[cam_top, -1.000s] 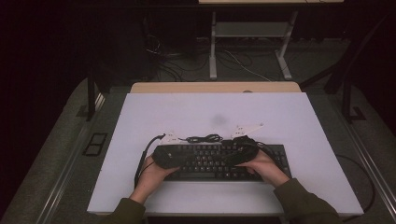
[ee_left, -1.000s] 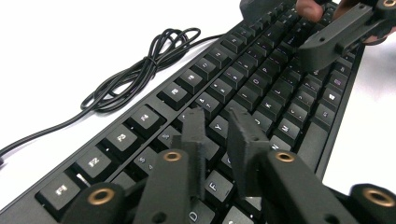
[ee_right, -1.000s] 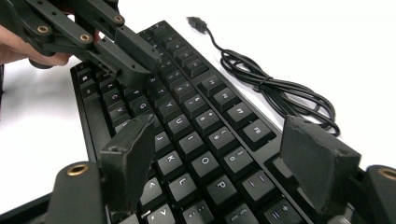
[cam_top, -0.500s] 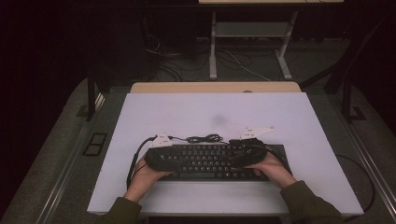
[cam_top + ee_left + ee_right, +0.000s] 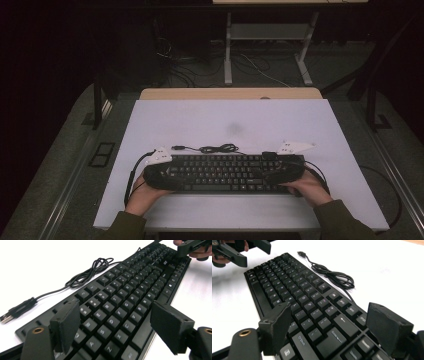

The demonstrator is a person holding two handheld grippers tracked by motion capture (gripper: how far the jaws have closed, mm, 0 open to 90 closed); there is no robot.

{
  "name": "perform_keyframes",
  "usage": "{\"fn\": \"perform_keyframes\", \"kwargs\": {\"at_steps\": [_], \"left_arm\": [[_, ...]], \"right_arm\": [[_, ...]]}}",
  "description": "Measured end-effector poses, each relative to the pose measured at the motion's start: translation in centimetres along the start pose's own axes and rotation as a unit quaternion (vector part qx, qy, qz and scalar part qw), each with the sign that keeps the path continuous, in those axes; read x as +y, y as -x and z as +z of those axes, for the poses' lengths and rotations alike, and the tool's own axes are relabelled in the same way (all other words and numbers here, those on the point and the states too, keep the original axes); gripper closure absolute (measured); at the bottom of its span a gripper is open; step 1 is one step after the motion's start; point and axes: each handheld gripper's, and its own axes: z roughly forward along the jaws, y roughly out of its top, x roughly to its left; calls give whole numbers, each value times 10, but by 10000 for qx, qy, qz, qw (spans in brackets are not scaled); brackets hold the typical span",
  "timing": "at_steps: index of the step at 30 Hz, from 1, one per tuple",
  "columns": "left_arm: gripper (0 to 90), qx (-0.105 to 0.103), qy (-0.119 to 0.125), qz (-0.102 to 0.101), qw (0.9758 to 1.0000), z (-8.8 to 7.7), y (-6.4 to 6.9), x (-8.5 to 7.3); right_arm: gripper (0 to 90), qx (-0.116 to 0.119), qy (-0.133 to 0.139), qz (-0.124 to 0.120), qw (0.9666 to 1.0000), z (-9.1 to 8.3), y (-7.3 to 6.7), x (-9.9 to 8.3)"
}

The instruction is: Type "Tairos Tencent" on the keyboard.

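Across the table's near edge the long black plastic keyboard [image 5: 227, 173] lies sideways, left gripper [image 5: 112, 327] and right gripper [image 5: 329, 327] straddling opposite ends, jaws apart, the left's just opened.

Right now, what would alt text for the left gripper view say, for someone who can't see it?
A black keyboard lies flat on a white table, seen between the left gripper's two open black jaws. Its coiled cable and plug lie beside it.

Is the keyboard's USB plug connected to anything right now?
No, the USB plug lies loose on the white table, its cable coiled beside the keyboard.
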Motion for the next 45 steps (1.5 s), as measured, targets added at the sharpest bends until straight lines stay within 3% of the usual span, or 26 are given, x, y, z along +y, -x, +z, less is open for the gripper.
{"fn": "perform_keyframes", "kwargs": {"at_steps": [11, 29, 34, 45], "left_arm": [[171, 79, 157, -91, 9998, -16, -4, -13], [60, 209, 70, -120, 9997, -15, -5, -18], [0, 278, 46, -115, 9995, -14, -6, -18], [0, 324, 9, -144, 9994, -16, -8, -19]], "right_arm": [[187, -93, 118, 53, 9999, -21, 5, -14], [178, -155, 383, 168, 9990, -57, 16, -43], [172, -184, 364, 167, 9990, -61, 19, -49], [159, -163, 351, 110, 9992, -66, 20, -55]]}}
